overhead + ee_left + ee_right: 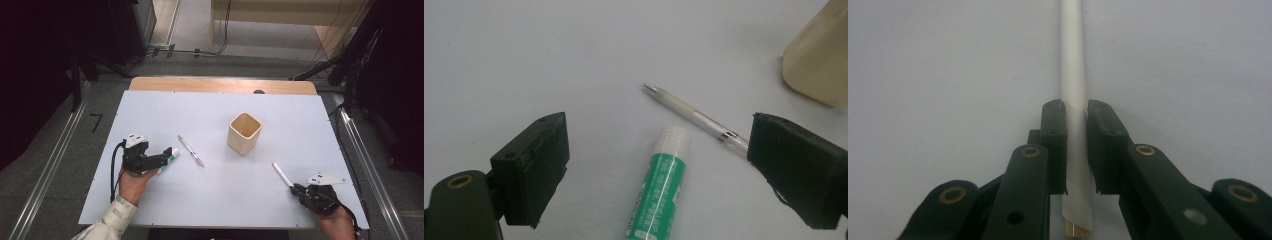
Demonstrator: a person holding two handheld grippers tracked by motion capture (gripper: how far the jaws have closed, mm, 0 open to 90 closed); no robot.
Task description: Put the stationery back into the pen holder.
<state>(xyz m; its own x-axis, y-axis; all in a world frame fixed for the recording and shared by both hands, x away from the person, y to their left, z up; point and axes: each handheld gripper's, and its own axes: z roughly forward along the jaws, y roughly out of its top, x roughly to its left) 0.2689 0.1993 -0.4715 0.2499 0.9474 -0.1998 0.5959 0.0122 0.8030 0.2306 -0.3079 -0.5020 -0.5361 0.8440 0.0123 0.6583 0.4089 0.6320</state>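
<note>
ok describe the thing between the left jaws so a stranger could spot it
On the white table, look left of the beige square cup, at the left gripper. Between its open jaws lies a glue stick: fat and green-labelled with a white cap, unlike the thin clear pen beside it.

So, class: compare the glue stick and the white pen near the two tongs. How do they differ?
The glue stick is thick, green with a white cap; the white pen is slim and plain white. The glue stick lies free between the open left tongs; the white pen is clamped in the right tongs. Both lie on the table.
</note>
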